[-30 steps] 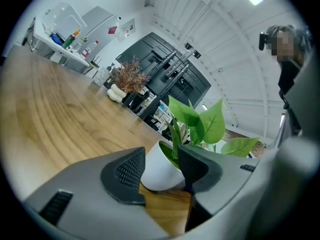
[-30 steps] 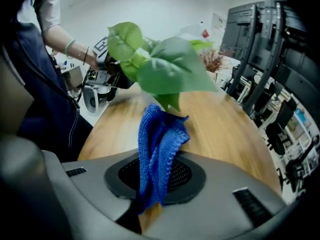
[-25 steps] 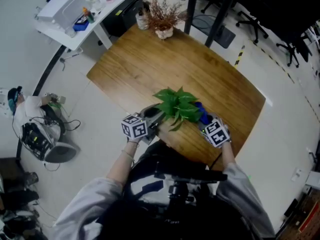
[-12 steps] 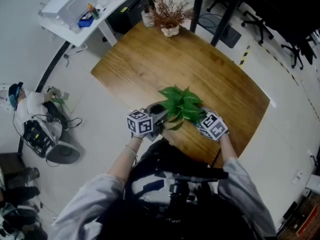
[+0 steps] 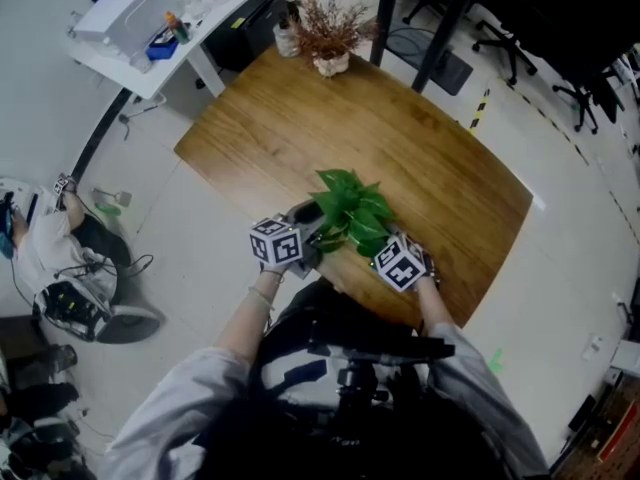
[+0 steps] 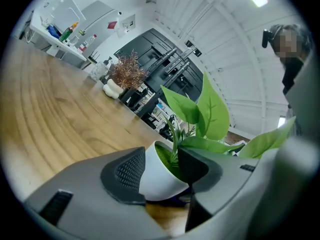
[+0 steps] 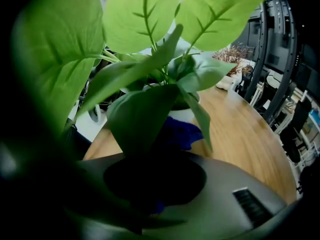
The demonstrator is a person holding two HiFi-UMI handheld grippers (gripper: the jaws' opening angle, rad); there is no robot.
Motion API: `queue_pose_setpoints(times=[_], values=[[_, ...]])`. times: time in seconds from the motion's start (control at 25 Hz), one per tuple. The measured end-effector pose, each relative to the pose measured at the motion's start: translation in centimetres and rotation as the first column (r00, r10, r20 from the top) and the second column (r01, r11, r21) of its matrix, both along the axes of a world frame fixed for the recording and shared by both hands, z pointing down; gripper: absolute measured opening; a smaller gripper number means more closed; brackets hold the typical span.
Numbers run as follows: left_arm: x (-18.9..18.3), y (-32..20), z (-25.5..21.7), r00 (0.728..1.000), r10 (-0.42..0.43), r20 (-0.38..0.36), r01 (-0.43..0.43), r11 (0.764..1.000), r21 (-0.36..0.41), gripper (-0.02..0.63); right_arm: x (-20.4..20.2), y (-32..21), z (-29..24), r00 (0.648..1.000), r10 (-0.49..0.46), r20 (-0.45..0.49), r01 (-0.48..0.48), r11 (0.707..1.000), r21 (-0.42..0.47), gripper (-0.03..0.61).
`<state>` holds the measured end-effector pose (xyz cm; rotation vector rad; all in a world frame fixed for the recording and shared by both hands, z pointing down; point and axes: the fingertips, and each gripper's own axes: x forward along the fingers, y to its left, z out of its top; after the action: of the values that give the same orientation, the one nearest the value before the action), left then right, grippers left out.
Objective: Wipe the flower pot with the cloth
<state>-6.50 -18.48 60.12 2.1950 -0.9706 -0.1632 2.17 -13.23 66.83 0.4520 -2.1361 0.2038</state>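
Observation:
A white flower pot (image 6: 155,176) with a green leafy plant (image 5: 350,211) stands near the front edge of the wooden table (image 5: 400,138). My left gripper (image 5: 310,230) is shut on the pot's rim, one jaw outside the wall and one inside; the left gripper view shows the left gripper (image 6: 164,163) clamped there. My right gripper (image 5: 378,248) is at the near right side of the pot, under the leaves. In the right gripper view, the right gripper (image 7: 155,184) holds a blue cloth (image 7: 175,131) against the pot (image 7: 182,115). Leaves hide the pot and the cloth in the head view.
A pale vase of dried twigs (image 5: 328,36) stands at the table's far edge. A white side table (image 5: 150,23) with boxes and bottles is at the far left. A person (image 5: 50,238) sits on the floor at left. Office chairs (image 5: 510,38) stand behind.
My right gripper has swept with the cloth from the right side of the pot round to its near side. The left gripper has kept its hold on the pot.

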Motion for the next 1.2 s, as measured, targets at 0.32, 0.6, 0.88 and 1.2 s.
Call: queue_pose_setpoints(times=[0.32,0.6,0.88,1.2], values=[[-1.8,0.2,-1.2,0.998,-0.036,0.047,0.034,0.998,0.051,0.209,2.6,-1.2,-1.8,0.952,0.288,0.104,-0.284,0.958,-0.046,0.083],[-4.8,2.4,-1.7,0.996,-0.081,0.028,0.08,0.995,0.055,0.209,5.9,0.5,-3.0,0.853,0.489,0.183,-0.484,0.872,-0.074,0.081],[-4.7,4.4,-3.2,0.998,-0.044,0.053,0.038,0.993,0.113,0.171,5.7,2.5,-5.7,0.734,0.604,0.31,-0.596,0.792,-0.131,0.081],[-3.3,6.6,-3.9,0.986,-0.058,0.154,0.035,0.989,0.147,0.006,5.3,4.3,-7.1,0.727,0.584,0.361,-0.578,0.804,-0.137,0.081]])
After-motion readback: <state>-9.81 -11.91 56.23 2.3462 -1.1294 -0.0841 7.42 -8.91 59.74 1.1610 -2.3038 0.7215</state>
